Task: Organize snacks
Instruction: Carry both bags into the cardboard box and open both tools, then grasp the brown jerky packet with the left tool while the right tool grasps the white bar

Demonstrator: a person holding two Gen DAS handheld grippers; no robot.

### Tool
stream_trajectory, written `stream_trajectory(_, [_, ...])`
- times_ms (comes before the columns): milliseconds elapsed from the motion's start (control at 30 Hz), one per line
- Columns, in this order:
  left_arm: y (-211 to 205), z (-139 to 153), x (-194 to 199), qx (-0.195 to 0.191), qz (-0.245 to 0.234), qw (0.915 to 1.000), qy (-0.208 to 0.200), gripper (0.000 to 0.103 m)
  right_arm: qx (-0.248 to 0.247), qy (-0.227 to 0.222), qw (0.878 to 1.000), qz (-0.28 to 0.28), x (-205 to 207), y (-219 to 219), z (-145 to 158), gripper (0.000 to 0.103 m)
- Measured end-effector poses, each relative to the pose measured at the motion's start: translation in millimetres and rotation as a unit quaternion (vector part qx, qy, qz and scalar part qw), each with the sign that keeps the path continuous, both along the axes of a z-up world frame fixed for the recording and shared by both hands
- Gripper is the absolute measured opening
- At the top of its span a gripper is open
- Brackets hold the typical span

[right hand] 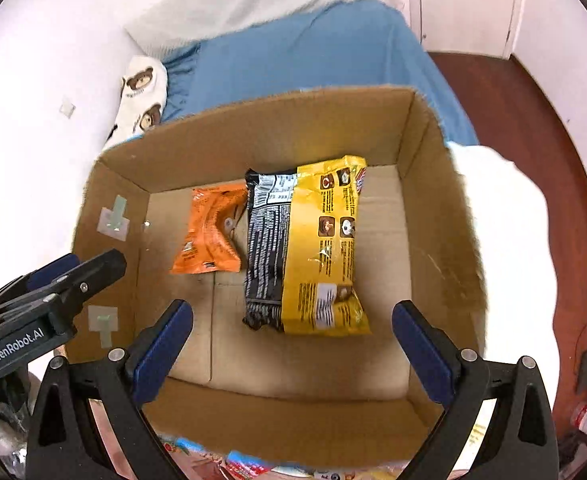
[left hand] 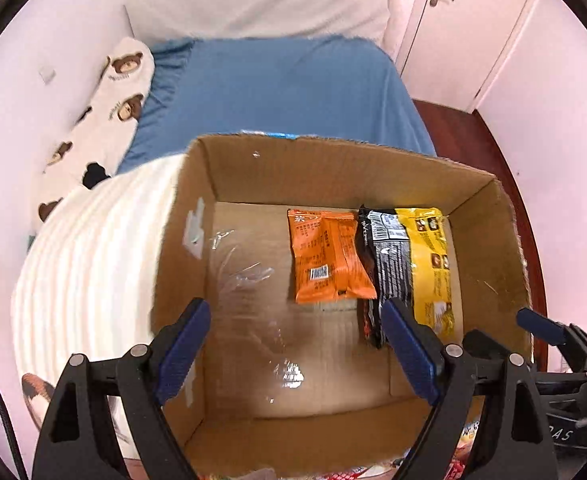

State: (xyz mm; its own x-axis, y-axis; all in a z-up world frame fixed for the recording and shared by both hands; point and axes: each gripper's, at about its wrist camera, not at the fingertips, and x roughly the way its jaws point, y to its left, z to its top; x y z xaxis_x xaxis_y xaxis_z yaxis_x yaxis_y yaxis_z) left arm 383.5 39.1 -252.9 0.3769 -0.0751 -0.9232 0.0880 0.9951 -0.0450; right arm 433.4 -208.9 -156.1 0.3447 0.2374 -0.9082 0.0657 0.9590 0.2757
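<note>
An open cardboard box (left hand: 333, 168) (right hand: 253, 128) sits on a bed. On its floor lie an orange snack packet (left hand: 327, 254) (right hand: 213, 234) and, to its right, a black-and-yellow snack packet (left hand: 409, 264) (right hand: 313, 248). My left gripper (left hand: 297, 344) is open and empty above the box's near left part. My right gripper (right hand: 293, 344) is open and empty above the near edge, over the black-and-yellow packet. The right gripper shows at the right edge of the left wrist view (left hand: 553, 332). The left gripper shows at the left of the right wrist view (right hand: 73, 276).
The box rests on a bed with a blue sheet (left hand: 277, 88) and a white striped blanket (left hand: 93, 272). A bear-print pillow (left hand: 109, 108) lies by the wall. More colourful snack packets (right hand: 245, 466) lie below the box's near wall. A dark wooden floor (right hand: 533, 128) lies to the right.
</note>
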Motion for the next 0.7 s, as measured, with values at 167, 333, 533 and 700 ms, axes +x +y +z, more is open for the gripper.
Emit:
stream_trajectory(167, [3.3,27.7,-33.2,-0.001,-0.001,0.9995,-0.031,0.087,-0.021,-0.04,0.999,-0.006,-32.4,-3.5,33.6,0.102])
stream_trajectory(333, [3.6,48.8,-62.3,-0.003,-0.009,0.9986,-0.051,0.087,-0.027,-0.065,0.997,-0.009,-64.0,-6.0,64.2,0.102])
stream_trajectory(533, [3.8,65.0,-90.4,-0.004,-0.016,0.9979,-0.063,0.087,-0.026,-0.079,0.996,-0.011,-94.1,-3.1,80.5,0.102])
stream_trajectory(700, [4.6,68.3,-108.1,-0.007,-0.021,0.9975,-0.067,0.087,-0.02,-0.087,0.996,-0.019,-117.0,-3.9,89.9,0.102])
